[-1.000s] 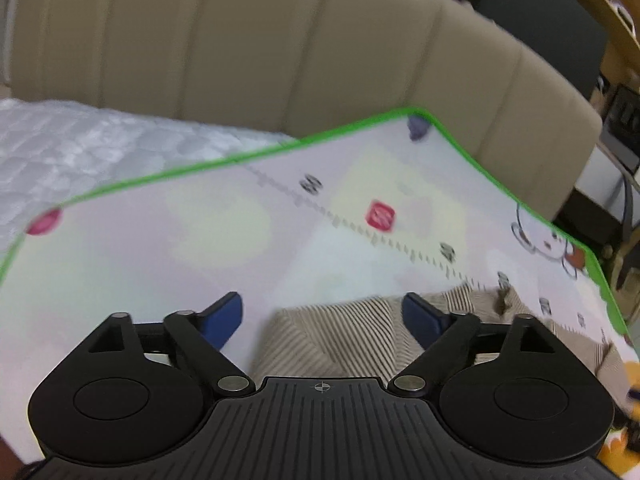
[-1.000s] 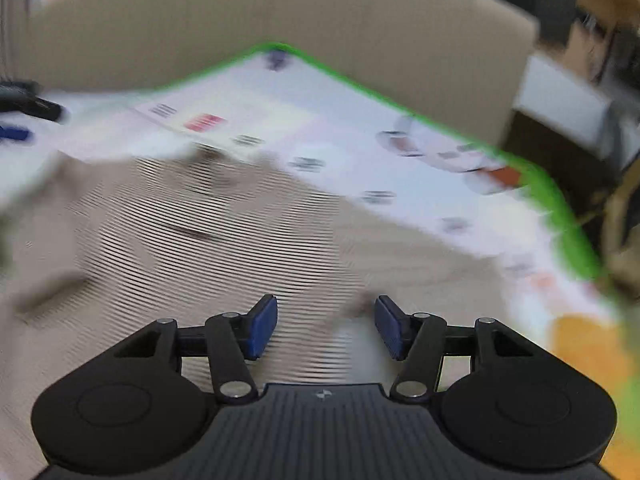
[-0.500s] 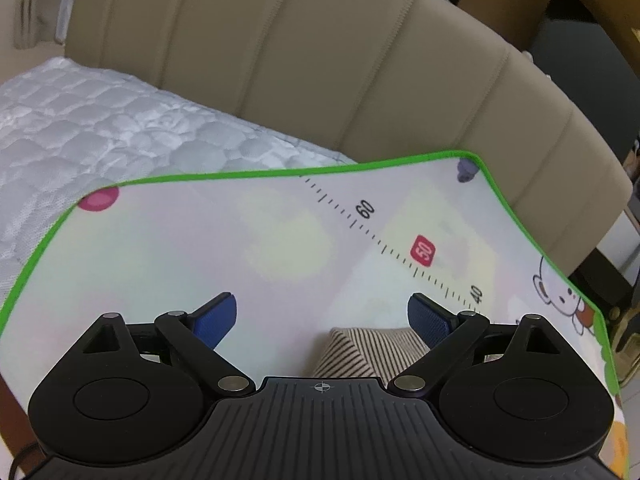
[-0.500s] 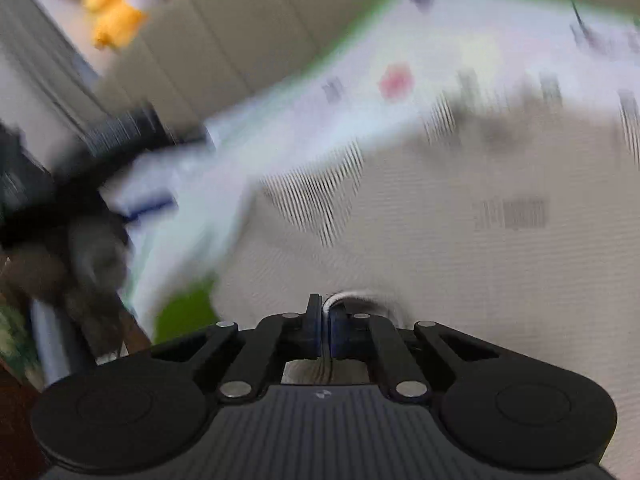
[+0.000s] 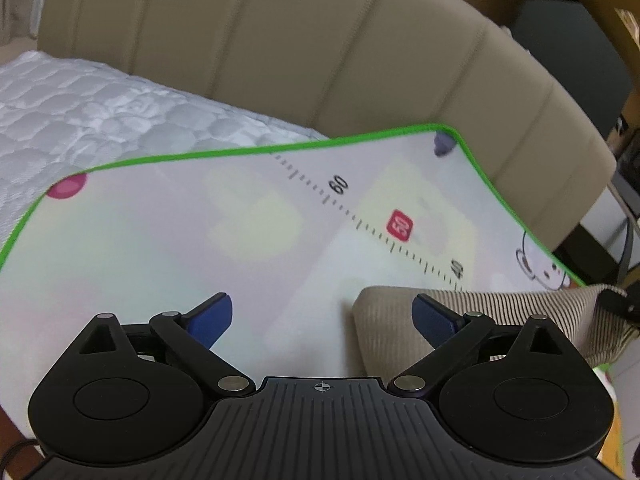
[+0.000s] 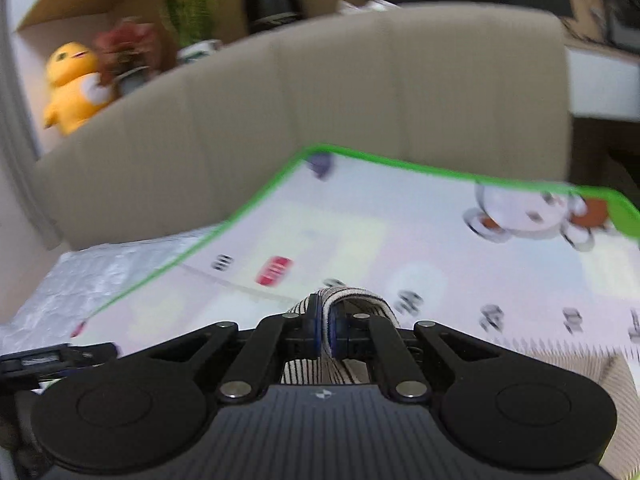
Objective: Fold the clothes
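Closest in, the right gripper [image 6: 326, 330] has its blue pads pinched tight on a bunched fold of the striped garment [image 6: 352, 300]; the beige-and-dark striped cloth humps up over and between the fingertips and runs back under the black body of the tool. More of the same cloth lies flat at the lower right of that view, resting on the play mat [image 6: 400, 216]. The left gripper [image 5: 322, 318] stands with its jaws spread wide and nothing between them; its left pad hangs over bare mat, while its right pad sits over the rounded edge of the striped garment [image 5: 500, 308], though I cannot tell whether it touches. From the left wrist view the cloth stretches away to the right, rising toward a dark shape at the frame edge that is too blurred to make out. The mat [image 5: 160, 240] under everything is pale with a bright green border, a printed ruler scale, a red number tag [image 5: 400, 225] and a cartoon bear near the right edge. It lies across a white quilted mattress cover [image 5: 100, 120], which shows beyond the mat's left edge. Behind that stands a padded beige headboard [image 5: 320, 40] with vertical seams. Farthest back, in the right wrist view, a shelf holds a yellow plush toy [image 6: 74, 84], a small green plant and a dark cylinder, all blurred.
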The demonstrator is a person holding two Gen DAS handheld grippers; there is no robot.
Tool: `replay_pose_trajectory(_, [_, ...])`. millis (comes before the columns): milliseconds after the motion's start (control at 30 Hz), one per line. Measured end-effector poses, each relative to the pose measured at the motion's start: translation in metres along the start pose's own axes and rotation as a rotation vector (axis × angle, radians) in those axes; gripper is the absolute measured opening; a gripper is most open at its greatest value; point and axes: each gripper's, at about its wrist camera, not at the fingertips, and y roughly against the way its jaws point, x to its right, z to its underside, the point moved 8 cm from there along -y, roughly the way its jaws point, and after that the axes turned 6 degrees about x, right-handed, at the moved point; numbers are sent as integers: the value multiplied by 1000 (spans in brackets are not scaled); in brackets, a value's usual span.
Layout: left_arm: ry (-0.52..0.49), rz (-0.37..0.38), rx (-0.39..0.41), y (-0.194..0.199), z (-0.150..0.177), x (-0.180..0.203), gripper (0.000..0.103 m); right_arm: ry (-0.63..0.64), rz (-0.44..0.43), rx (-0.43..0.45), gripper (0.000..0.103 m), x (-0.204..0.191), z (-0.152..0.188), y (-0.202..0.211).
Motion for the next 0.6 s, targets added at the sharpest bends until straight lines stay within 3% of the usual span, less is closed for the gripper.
replay_pose_trajectory(133, [-83, 27, -47, -6, 12, 16, 103, -12, 76, -37, 4, 29, 24, -11])
replay_pose_trajectory(433, [-261, 77, -188, -30, 51, 45, 103, -58, 112, -110, 4, 59, 65, -33])
replay_pose_trajectory(600, [-372, 11, -226, -42, 67, 43, 103, -43, 163, -162, 7, 71, 85, -44])
